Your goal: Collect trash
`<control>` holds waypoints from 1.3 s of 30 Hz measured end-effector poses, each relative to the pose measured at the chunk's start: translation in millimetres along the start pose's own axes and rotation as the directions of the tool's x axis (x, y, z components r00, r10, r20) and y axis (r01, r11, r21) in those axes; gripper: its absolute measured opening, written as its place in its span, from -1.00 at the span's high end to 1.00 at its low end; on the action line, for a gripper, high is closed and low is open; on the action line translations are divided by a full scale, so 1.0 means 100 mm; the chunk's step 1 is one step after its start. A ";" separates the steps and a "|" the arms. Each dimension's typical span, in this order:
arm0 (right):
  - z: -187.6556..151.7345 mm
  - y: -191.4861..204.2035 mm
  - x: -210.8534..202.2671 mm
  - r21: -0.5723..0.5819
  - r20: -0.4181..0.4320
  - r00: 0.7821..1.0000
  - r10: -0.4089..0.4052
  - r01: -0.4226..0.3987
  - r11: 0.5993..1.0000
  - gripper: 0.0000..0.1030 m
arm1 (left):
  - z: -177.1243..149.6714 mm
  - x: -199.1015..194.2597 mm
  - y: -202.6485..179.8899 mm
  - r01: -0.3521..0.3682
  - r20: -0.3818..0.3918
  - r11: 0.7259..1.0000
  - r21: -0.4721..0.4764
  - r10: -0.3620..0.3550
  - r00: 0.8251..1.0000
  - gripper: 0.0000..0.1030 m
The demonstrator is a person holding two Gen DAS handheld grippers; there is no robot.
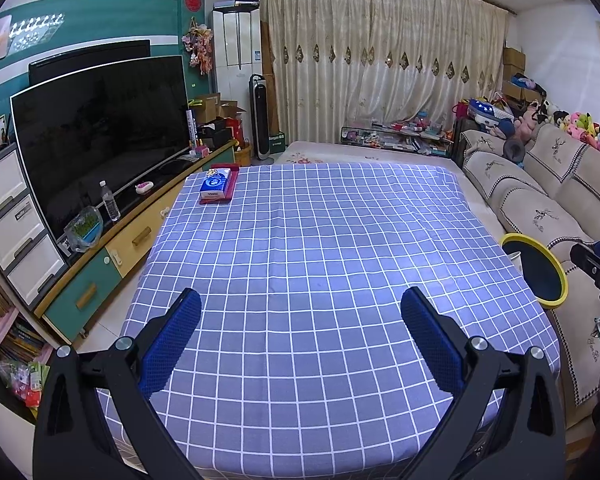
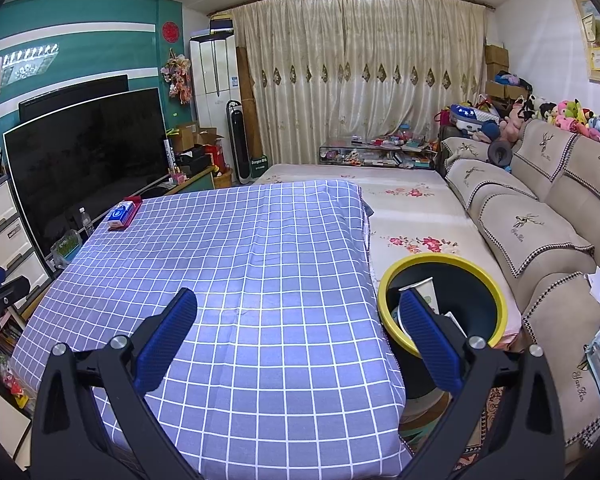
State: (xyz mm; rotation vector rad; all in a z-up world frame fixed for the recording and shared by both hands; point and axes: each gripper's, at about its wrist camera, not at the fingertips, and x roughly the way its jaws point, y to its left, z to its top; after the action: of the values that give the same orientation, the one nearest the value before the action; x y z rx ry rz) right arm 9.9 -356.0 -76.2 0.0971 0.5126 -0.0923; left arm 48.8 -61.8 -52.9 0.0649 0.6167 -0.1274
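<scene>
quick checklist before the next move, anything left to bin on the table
1. Left gripper open and holding nothing: ok.
2. Right gripper open and holding nothing: ok.
3. Bin within sight beside the table, on the right: ok.
4. Bin already holds trash, a cup among it: ok.
5. Checked cloth free of loose trash: ok; only a tissue pack on a red tray at the far left corner.
6. Bin full or not: cannot tell.

The right gripper's finger [image 2: 428, 336] hides part of the bin [image 2: 496, 292] contents; the tissue pack [image 1: 215, 185] print is unreadable.
</scene>
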 end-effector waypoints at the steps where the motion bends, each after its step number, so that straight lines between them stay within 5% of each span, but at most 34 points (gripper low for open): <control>1: 0.00 0.00 0.00 0.000 0.000 1.000 -0.001 0.001 1.000 -0.87 | 0.00 0.00 0.00 0.000 0.000 1.000 0.000 0.000 1.000 -0.91; 39: -0.05 0.07 0.02 0.006 -0.017 1.000 0.002 -0.002 1.000 -0.88 | 0.03 0.07 -0.12 0.023 -0.020 1.000 0.016 -0.022 1.000 -0.91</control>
State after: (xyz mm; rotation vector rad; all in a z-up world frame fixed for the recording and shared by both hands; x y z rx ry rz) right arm 10.6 -348.9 -80.9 0.1045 0.5293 -0.0909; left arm 54.5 -75.0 -54.8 0.0754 0.6360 -0.1539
